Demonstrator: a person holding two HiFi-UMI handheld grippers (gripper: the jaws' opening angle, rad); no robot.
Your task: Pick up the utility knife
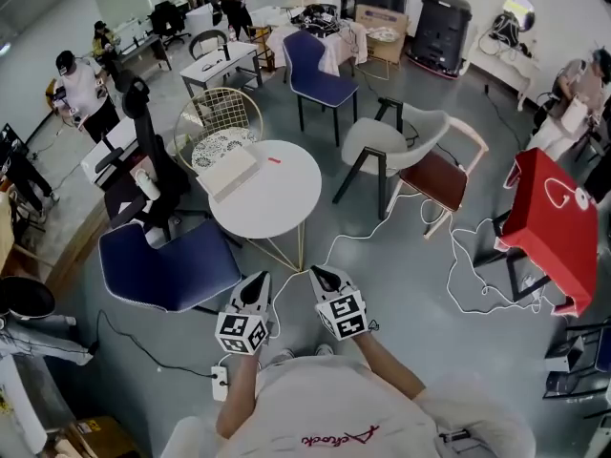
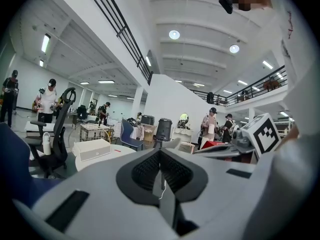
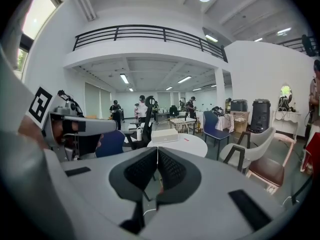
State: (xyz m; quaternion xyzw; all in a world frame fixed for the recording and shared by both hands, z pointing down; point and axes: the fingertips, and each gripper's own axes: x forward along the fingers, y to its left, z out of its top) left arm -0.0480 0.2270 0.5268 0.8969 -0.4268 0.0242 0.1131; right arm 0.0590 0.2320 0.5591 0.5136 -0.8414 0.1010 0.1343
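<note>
The utility knife [image 1: 274, 159] is a small red item lying on the round white table [image 1: 286, 203], to the right of a white box [image 1: 232, 172]. Both grippers hang low in front of me, short of the table and apart from it. My left gripper [image 1: 257, 282] is shut and empty, and so is my right gripper [image 1: 321, 276]. In the left gripper view the left gripper [image 2: 160, 171] has its pads together, with the knife [image 2: 117, 151] a red speck far ahead. The right gripper [image 3: 157, 166] likewise points at the table, where the knife [image 3: 187, 139] lies.
A blue chair [image 1: 167, 270] stands at the table's near left and a gold wire chair [image 1: 218, 122] behind it. A grey chair [image 1: 391, 146] and a brown-seated chair [image 1: 434, 179] stand to the right. White cable [image 1: 458, 275] loops over the floor. A red bag [image 1: 554, 222] is far right.
</note>
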